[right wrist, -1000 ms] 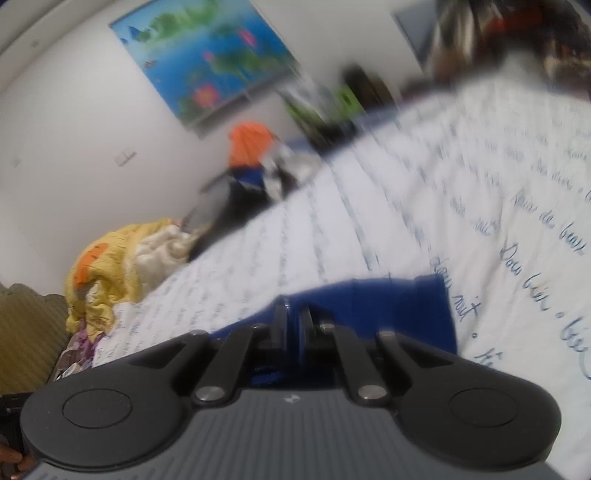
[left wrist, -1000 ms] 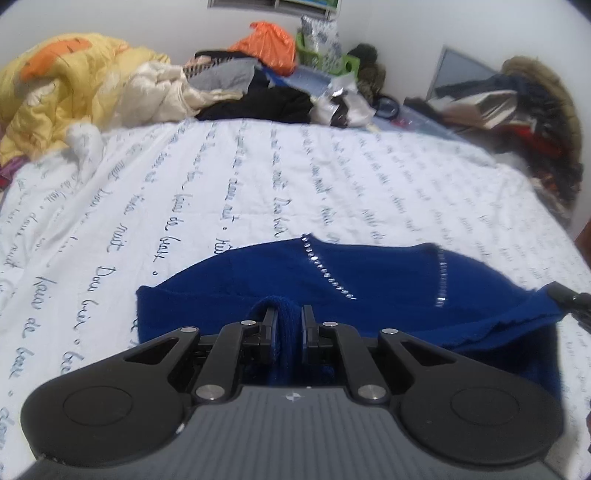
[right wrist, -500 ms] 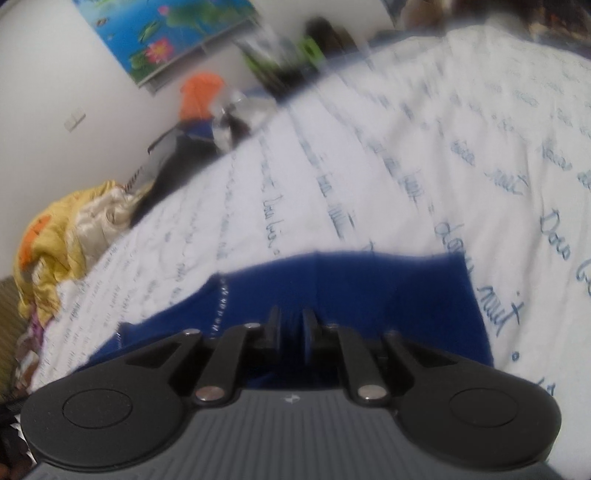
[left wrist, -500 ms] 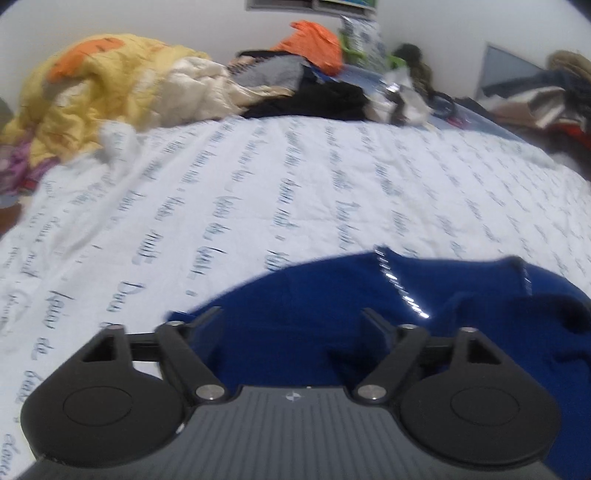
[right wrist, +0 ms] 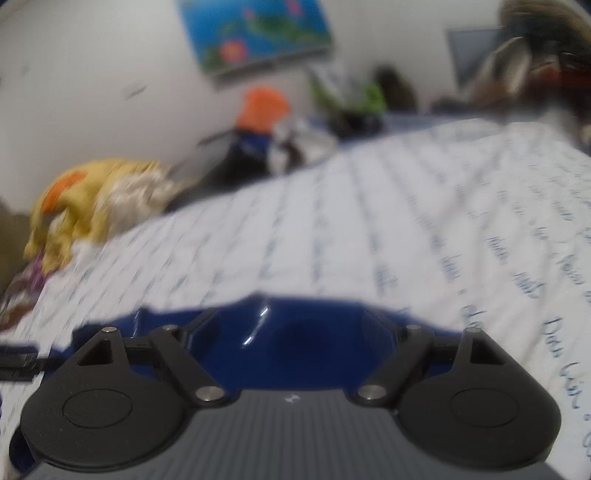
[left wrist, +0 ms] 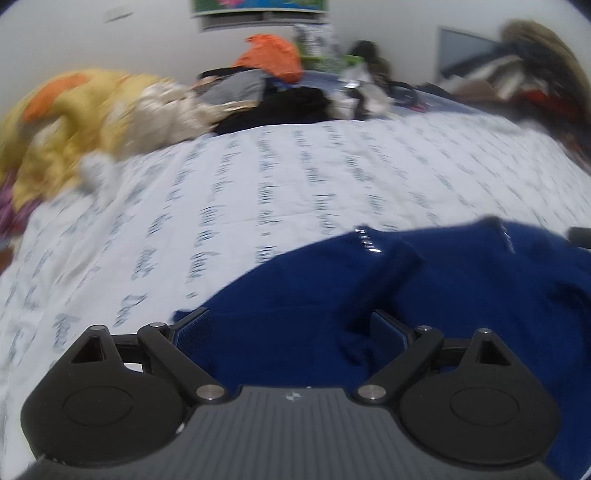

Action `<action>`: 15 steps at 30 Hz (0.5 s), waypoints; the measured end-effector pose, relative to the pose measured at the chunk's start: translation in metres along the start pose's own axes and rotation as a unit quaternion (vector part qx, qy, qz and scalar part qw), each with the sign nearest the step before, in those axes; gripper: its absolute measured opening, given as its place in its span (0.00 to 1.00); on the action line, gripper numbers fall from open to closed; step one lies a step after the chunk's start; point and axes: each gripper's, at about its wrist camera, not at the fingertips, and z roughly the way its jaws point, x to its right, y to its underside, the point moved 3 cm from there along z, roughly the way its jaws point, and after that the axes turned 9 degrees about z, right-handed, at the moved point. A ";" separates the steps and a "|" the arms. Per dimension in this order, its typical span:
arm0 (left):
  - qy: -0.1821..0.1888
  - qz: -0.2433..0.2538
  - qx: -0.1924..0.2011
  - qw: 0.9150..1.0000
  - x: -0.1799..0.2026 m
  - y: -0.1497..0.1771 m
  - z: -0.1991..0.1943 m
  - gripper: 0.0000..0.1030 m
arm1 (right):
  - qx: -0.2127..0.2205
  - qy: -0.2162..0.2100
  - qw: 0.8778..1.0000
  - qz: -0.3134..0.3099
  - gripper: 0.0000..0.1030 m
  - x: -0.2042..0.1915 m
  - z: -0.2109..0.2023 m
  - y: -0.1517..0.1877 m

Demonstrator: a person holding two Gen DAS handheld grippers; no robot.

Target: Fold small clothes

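Observation:
A dark blue garment [left wrist: 424,280] with a row of silver studs lies on the white bed sheet [left wrist: 295,177] printed with script. My left gripper [left wrist: 291,332] is open just above its near left part, holding nothing. In the right wrist view the same blue garment [right wrist: 295,339] lies rumpled under my right gripper [right wrist: 295,332], which is open and empty. The left gripper's edge [right wrist: 18,360] shows at the far left of the right wrist view. Both views are blurred by motion.
A yellow and cream blanket heap [left wrist: 92,122] sits at the back left of the bed. Orange, grey and black clothes [left wrist: 273,81] pile at the back. More clothing [left wrist: 524,74] is stacked at the back right. A picture [right wrist: 255,33] hangs on the wall.
Both grippers let go of the blue garment: the left opened first, the right just now. The garment dropped onto the sheet, and both grippers lifted back a little.

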 end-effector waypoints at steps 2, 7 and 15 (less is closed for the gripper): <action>-0.010 0.022 -0.003 1.000 0.013 -0.005 0.009 0.90 | -0.020 0.022 0.999 -0.035 0.82 -0.009 0.012 0.010; -0.122 0.010 -0.044 0.992 0.000 -0.021 0.038 0.90 | -0.024 0.082 0.993 -0.086 0.81 -0.013 0.024 0.025; -0.090 -0.047 -0.026 0.994 -0.050 0.009 -0.016 0.90 | 0.006 0.106 0.992 -0.074 0.82 0.000 -0.005 0.022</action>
